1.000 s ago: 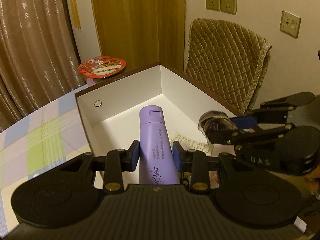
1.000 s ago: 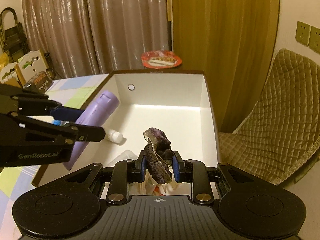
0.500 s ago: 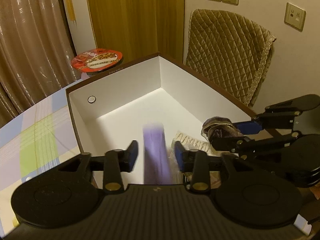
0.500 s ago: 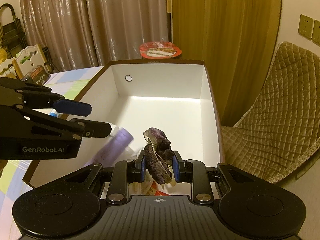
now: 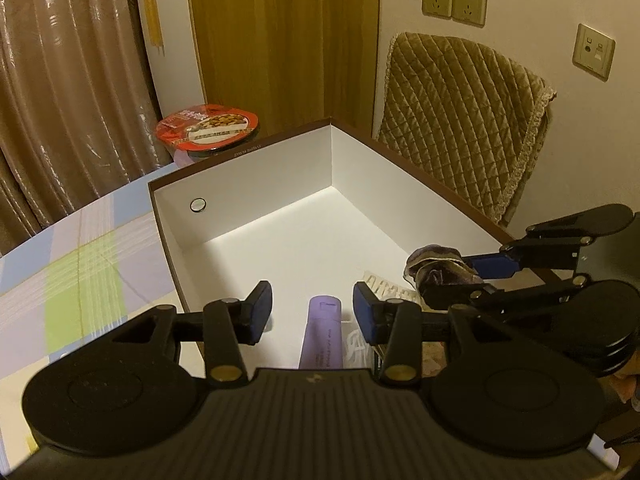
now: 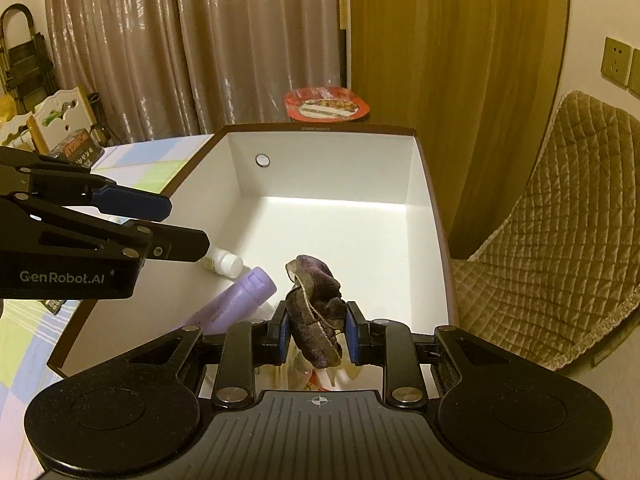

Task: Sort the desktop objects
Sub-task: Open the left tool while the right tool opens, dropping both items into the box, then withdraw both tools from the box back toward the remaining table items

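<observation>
Tube (image 5: 323, 334) has dropped from the left gripper (image 5: 313, 311), whose jaws now stand wide above it, and lies on the box (image 6: 328, 168) floor near the front edge. The right gripper (image 6: 316, 330) stays clamped on the cloth (image 6: 316, 320) over the box, so that release likely comes next.

Open cardboard box (image 5: 256, 184): white inside, dark brown rim. Plastic tube (image 5: 323, 336): lilac, small dark lettering. Crumpled cloth (image 6: 316, 312): dark purple, tan edging. Small bottle (image 6: 222, 262): white cap. Tablecloth (image 5: 72, 280): pastel check of blue, lilac, green and cream. Round food bowl lid (image 5: 208, 128): red. Quilted chair cover (image 5: 460, 120): olive-tan, diamond stitching. Curtains (image 6: 192, 40): shiny brown. Left gripper (image 5: 313, 312) and right gripper (image 6: 317, 330): black bodies, blue pads (image 5: 262, 312).
</observation>
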Tool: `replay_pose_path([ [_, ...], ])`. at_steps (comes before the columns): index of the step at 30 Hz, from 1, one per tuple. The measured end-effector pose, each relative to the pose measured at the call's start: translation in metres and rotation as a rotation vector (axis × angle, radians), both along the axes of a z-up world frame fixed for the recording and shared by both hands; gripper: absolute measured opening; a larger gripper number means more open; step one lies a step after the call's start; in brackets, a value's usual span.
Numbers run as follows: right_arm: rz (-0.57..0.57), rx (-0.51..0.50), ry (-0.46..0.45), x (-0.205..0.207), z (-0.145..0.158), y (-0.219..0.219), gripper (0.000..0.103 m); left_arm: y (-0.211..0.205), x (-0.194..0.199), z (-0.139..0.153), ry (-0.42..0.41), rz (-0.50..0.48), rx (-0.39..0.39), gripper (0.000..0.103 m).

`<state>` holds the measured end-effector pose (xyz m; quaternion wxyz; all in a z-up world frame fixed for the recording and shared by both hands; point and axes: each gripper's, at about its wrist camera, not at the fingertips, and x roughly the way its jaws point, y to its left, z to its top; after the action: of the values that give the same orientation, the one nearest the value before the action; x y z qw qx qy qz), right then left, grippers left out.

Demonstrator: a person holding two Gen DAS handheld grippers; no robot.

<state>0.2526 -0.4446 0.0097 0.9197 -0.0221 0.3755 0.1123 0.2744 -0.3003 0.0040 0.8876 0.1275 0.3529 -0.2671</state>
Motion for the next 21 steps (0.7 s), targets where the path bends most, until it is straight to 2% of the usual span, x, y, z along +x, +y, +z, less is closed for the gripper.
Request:
replay_pose_path([
  [1, 0.000, 0.002, -0.008, 0.000, 0.001, 0.000, 0.048, 0.000, 0.000, 0.001, -0.002, 0.001, -0.001, 0.039],
  [2, -0.001, 0.008, -0.023, -0.002, 0.002, 0.000, 0.096, 0.001, 0.000, 0.002, -0.003, 0.002, -0.002, 0.039],
  [3, -0.003, 0.014, -0.038, -0.003, 0.003, -0.001, 0.103, 0.001, -0.001, 0.002, -0.005, 0.003, -0.004, 0.039],
  [21, 0.020, -0.017, -0.066, -0.013, 0.012, 0.006, 0.103, 0.016, -0.010, 0.011, -0.021, 0.031, -0.018, 0.039],
])
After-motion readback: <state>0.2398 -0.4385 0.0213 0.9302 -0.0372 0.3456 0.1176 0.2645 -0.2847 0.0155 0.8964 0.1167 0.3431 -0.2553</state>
